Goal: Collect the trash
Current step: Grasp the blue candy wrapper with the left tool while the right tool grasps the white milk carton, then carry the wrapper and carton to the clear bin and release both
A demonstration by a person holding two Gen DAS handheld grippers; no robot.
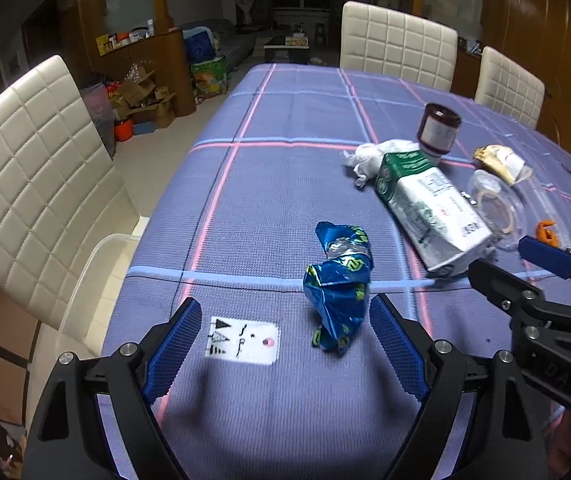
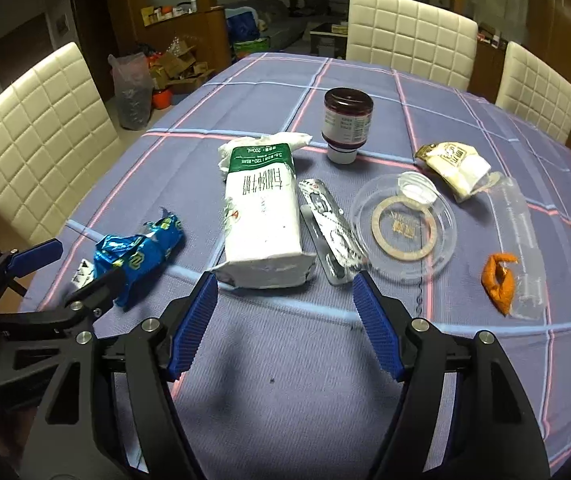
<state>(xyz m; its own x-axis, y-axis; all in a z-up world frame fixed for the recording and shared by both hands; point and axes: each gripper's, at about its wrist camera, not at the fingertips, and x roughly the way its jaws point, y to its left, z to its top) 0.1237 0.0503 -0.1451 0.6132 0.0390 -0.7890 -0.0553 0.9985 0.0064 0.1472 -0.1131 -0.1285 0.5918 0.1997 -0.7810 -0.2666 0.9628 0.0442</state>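
Blue foil wrapper (image 1: 339, 280), crumpled, is lying on the bench (image 1: 285, 120) under a purple checked cloth, just ahead of the left gripper (image 1: 285, 336), whose fingers (image 1: 177, 344) are standing spread wide and empty. The right gripper (image 2: 285, 320) is hovering with its fingers (image 2: 193, 320) spread, nothing between them, just short of a white and green milk pouch (image 2: 261, 208). Beside the pouch are lying a silver blister pack (image 2: 331, 228), a clear plastic lid (image 2: 405, 224), an orange scrap (image 2: 499, 278) and a dark jar (image 2: 347, 124).
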